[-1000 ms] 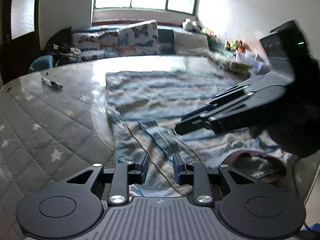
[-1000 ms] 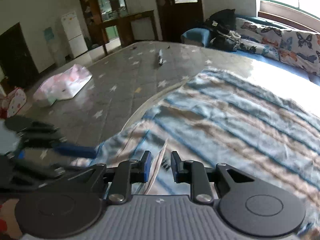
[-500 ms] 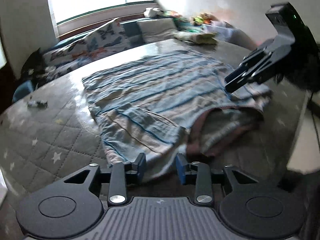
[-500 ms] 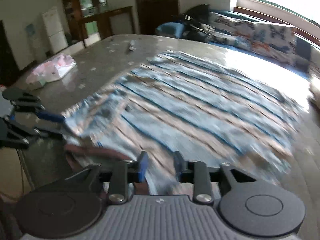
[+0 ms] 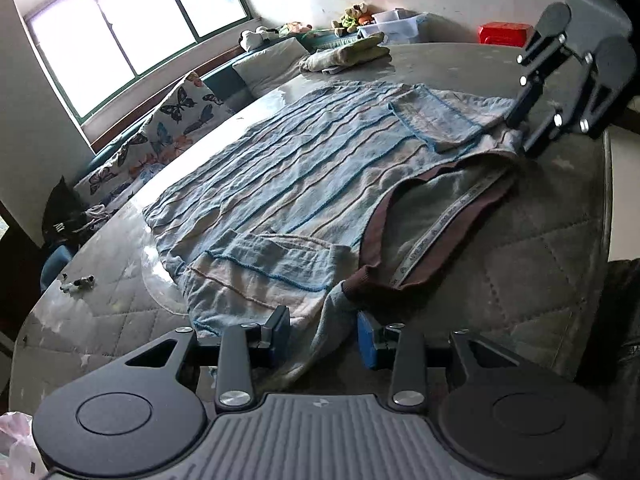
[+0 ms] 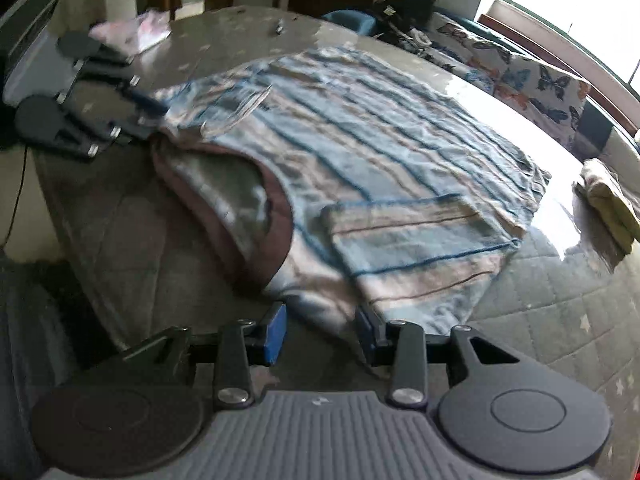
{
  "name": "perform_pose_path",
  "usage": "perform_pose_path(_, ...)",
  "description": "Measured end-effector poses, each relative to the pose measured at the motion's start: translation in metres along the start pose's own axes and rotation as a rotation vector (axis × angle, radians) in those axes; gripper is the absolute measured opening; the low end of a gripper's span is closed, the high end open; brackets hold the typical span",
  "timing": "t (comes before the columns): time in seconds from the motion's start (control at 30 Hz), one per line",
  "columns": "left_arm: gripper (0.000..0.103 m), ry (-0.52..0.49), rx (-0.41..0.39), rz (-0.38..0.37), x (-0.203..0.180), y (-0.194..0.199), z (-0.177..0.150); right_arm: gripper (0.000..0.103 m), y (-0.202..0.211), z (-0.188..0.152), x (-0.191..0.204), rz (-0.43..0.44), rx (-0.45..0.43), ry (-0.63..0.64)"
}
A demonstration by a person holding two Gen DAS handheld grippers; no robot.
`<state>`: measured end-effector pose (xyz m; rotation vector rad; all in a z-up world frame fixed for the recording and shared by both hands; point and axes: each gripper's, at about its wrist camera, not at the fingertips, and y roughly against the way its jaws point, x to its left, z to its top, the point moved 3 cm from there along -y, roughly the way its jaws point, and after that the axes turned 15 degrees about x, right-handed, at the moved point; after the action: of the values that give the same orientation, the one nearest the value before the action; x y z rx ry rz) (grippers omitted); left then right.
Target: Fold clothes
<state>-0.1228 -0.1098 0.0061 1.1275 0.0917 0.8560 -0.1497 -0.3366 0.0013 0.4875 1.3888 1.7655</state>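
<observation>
Shirt (image 5: 304,168), striped blue and beige with a brown collar, lies flat on the quilted table (image 5: 532,248) in the left wrist view, both sleeves folded in over the body. The left gripper (image 5: 323,334) sits at the near shoulder; its jaws have just been closing a little and now stand apart, with a fold of shirt cloth lying loose between them, not pinched. The right gripper (image 5: 520,132) hovers at the far shoulder. A folded pile of cloth (image 5: 348,56) rests farther back on the table.

From the right wrist view, the shirt (image 6: 380,128) spreads away toward the butterfly cushions (image 6: 532,84). The right gripper (image 6: 322,332) has just been opening; its jaws are spread, the shoulder edge lying between them untouched. The left gripper (image 6: 148,116), blurred, is at the opposite shoulder.
</observation>
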Motion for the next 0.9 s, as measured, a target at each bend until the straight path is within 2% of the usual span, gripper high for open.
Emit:
perform_pose_path(0.07,0.03,0.004,-0.012,-0.001,0.0,0.0,0.001,0.042,0.0,-0.002,0.006,-0.043,-0.018,0.047)
perform_pose_path(0.13,0.018,0.008,-0.027,-0.002,0.0,0.0,0.003,0.042,0.0,-0.001,0.009,-0.069,-0.031,0.075)
perform_pose_path(0.2,0.01,0.016,-0.038,-0.003,0.0,0.001,0.005,0.042,0.0,-0.001,0.011,-0.086,-0.04,0.096)
perform_pose_path(0.27,0.008,0.047,-0.047,-0.016,0.005,0.002,0.008,0.042,0.0,0.0,0.013,-0.096,-0.05,0.115)
perform_pose_path(0.37,0.007,0.135,-0.052,-0.071,0.02,0.003,0.013,0.035,-0.001,0.002,0.014,-0.086,-0.06,0.124)
perform_pose_path(0.43,0.007,0.177,-0.053,-0.091,0.03,0.002,0.018,0.017,-0.002,0.006,0.012,-0.085,-0.066,0.115)
perform_pose_path(0.53,0.007,0.226,-0.051,-0.117,0.039,0.0,0.023,0.017,0.0,0.013,-0.001,-0.089,-0.1,0.055)
perform_pose_path(0.57,0.007,0.245,-0.049,-0.124,0.043,-0.001,0.025,0.018,0.0,0.015,-0.005,-0.086,-0.106,0.027)
perform_pose_path(0.63,0.007,0.28,-0.039,-0.136,0.049,-0.004,0.028,0.028,0.0,0.017,-0.01,-0.059,-0.107,-0.007)
perform_pose_path(0.73,0.007,0.313,-0.027,-0.153,0.055,-0.01,0.033,0.043,0.001,0.012,0.0,-0.031,-0.099,0.049)
perform_pose_path(0.9,0.007,0.345,-0.01,-0.172,0.062,-0.018,0.037,0.044,-0.004,0.009,0.011,-0.087,-0.117,0.098)
